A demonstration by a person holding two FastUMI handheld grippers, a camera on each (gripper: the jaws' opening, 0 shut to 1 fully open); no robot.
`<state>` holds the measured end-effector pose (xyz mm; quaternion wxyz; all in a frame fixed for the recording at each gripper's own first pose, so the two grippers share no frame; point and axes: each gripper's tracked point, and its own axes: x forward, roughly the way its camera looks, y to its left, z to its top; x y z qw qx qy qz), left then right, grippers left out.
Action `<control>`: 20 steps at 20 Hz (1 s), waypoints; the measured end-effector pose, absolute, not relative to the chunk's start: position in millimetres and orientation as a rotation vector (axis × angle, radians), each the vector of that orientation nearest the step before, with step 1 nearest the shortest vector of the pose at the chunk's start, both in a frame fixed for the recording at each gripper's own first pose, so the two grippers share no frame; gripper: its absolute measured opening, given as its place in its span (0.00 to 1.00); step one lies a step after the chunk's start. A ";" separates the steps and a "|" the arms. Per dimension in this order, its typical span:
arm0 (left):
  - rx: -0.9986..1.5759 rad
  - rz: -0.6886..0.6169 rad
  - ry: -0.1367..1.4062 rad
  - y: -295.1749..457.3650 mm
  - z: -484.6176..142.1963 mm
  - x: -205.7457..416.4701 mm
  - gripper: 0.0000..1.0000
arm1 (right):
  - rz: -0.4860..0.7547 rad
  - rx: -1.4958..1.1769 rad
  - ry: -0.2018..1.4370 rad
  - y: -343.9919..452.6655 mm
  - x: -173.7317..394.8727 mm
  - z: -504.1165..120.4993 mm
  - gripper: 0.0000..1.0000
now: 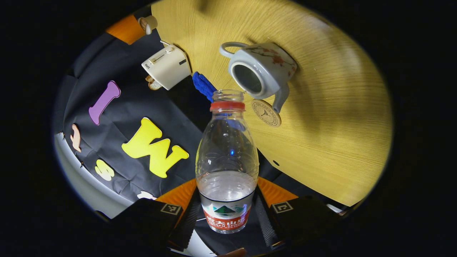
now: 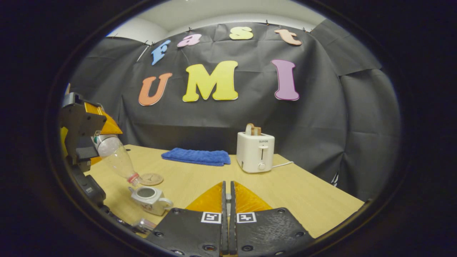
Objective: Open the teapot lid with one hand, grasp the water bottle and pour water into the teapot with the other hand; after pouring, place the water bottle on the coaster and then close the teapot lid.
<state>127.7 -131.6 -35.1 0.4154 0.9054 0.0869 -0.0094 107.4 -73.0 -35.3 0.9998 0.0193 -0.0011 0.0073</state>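
My left gripper (image 1: 226, 214) is shut on the base of a clear water bottle (image 1: 226, 150) with a red neck ring and no cap. The bottle is tipped mouth-down toward the white teapot (image 1: 264, 67), whose lid is off. A little water sits near the bottle's base. In the right gripper view the left gripper (image 2: 82, 135) holds the bottle (image 2: 117, 157) slanted, mouth just above the teapot (image 2: 150, 200). A round wooden coaster (image 2: 151, 179) lies just behind the teapot. My right gripper (image 2: 227, 189) is shut. A small pale object (image 2: 144, 225), perhaps the lid, lies near the table's front edge.
A white toaster (image 2: 255, 152) with a slice of bread stands at the back right of the wooden table (image 2: 303, 200). A folded blue towel (image 2: 196, 157) lies at the back middle. The booth's black cloth wall closes off the far side.
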 end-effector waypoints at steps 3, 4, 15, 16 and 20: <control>2.223 -0.032 0.223 -127.7 -36.9 128.0 0.77 | 0.002 0.033 0.012 -78.3 105.7 -36.5 0.01; 2.187 -0.046 0.218 -126.8 -39.2 127.7 0.77 | -0.007 0.036 0.008 -83.0 103.9 -33.2 0.01; 1.263 -0.159 0.077 -135.2 -41.3 142.9 0.76 | -0.001 0.143 0.012 -105.8 94.5 -26.0 0.01; 1.162 -0.167 0.075 -139.7 -41.2 143.6 0.77 | -0.007 0.139 0.017 -106.8 95.5 -28.7 0.01; 0.876 -0.169 0.065 -147.2 -37.3 149.8 0.77 | -0.019 0.119 0.036 -105.4 101.4 -36.1 0.01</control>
